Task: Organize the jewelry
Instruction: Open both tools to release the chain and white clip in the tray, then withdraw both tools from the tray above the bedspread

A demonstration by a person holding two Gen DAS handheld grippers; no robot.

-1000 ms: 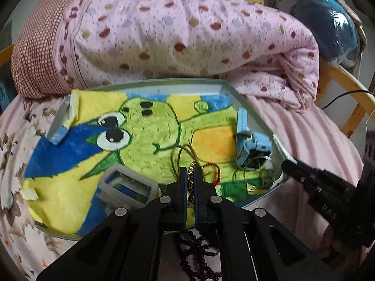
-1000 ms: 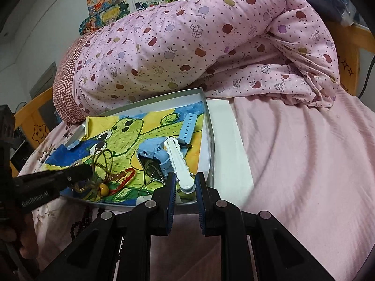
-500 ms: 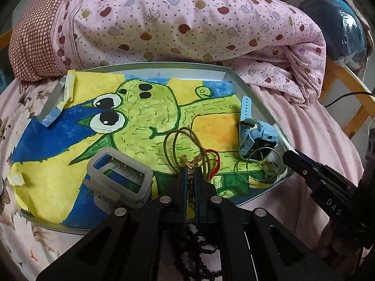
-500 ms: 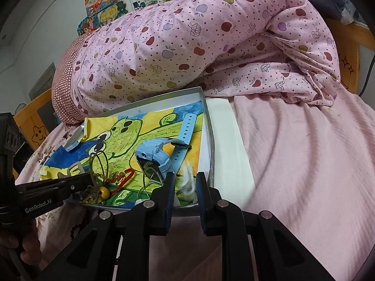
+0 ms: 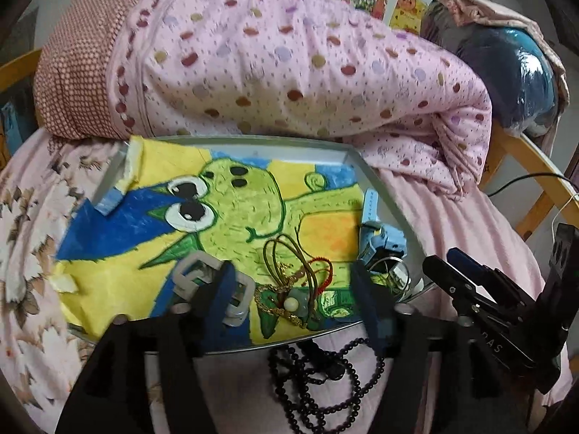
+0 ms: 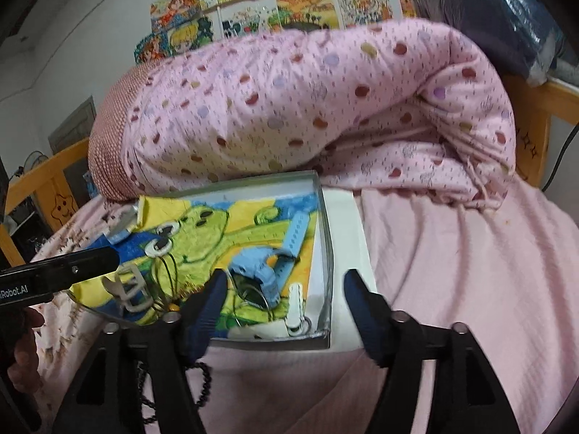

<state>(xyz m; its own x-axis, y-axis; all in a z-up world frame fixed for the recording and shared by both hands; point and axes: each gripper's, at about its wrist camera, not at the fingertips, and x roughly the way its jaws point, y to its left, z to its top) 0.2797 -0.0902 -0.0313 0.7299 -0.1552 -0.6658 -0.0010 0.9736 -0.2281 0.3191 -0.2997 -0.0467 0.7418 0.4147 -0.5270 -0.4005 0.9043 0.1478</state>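
A shallow metal tray (image 5: 376,181) lined with a green cartoon drawing lies on the bed. In it are a tangle of gold chain, cords and a red string (image 5: 289,285), a blue watch (image 5: 376,238), wire rings (image 5: 394,271) and a grey hair clip (image 5: 213,282). My left gripper (image 5: 295,289) is open and empty, its fingers on either side of the tangle. A black bead necklace (image 5: 325,376) lies on the sheet below the tray. My right gripper (image 6: 284,289) is open and empty over the tray's near right corner, where a white clip (image 6: 295,303) lies beside the blue watch (image 6: 260,271).
A rolled pink dotted quilt (image 5: 289,65) lies behind the tray. A wooden bed rail (image 5: 524,173) and a black cable run at the right. The right gripper's arm (image 5: 488,303) shows at the left view's right edge. Drawings (image 6: 275,7) hang on the wall.
Both grippers have opened. The left let go of the gold chain tangle, which now lies in the tray. The right let go of the white clip, now in the tray's corner.
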